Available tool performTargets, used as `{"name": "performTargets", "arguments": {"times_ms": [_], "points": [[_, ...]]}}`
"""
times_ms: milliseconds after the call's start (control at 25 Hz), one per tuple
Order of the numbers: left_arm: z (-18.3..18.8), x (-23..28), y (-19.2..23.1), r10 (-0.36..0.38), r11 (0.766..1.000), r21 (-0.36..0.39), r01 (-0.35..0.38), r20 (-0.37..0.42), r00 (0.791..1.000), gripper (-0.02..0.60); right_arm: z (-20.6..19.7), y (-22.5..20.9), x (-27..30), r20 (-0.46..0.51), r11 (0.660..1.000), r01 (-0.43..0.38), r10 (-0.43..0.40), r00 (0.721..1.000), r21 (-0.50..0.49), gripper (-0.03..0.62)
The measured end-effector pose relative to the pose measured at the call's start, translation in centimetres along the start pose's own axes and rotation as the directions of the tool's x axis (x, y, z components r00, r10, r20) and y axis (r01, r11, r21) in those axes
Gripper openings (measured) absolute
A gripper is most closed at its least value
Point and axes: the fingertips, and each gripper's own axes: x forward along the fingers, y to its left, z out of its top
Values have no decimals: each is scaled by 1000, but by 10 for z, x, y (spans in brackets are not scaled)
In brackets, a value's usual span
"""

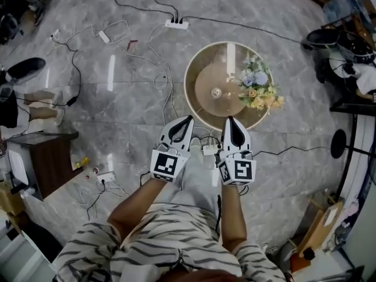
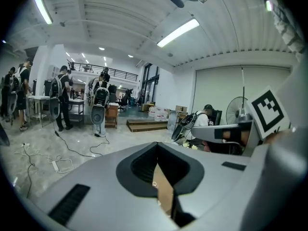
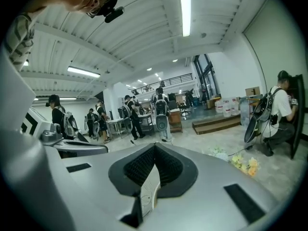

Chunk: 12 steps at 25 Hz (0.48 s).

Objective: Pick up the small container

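A small round container (image 1: pixel 216 92) sits at the middle of a round glass table (image 1: pixel 198 69), next to a bunch of flowers (image 1: pixel 258 90). Both grippers are held side by side just short of the table's near edge, pointing at it and above the floor. My left gripper (image 1: pixel 188 120) is shut with nothing in it. My right gripper (image 1: pixel 230 120) is shut and empty too. In the left gripper view the left gripper (image 2: pixel 156 146) looks level across the room, and the table is out of sight. In the right gripper view, past the right gripper (image 3: pixel 154 147), only the flowers (image 3: pixel 243 163) show.
Cables and a power strip (image 1: pixel 176 23) lie on the marble floor beyond the table, and more plugs (image 1: pixel 210 148) lie under the grippers. A wooden cabinet (image 1: pixel 44 157) stands at the left. Black stands and clutter (image 1: pixel 346 46) crowd the right. Several people (image 2: pixel 98 105) stand far off.
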Motion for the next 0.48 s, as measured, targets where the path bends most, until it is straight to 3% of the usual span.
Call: {"name": "performTargets", "arguments": {"times_ms": [240, 480], "points": [[-61, 44, 5, -7, 1000, 17, 8, -34, 999, -3, -71, -42, 32, -50, 998, 60, -61, 997, -5, 8], [-113, 79, 9, -12, 1000, -12, 11, -53, 999, -3, -135, -69, 59, -68, 996, 91, -90, 994, 21, 6]]}}
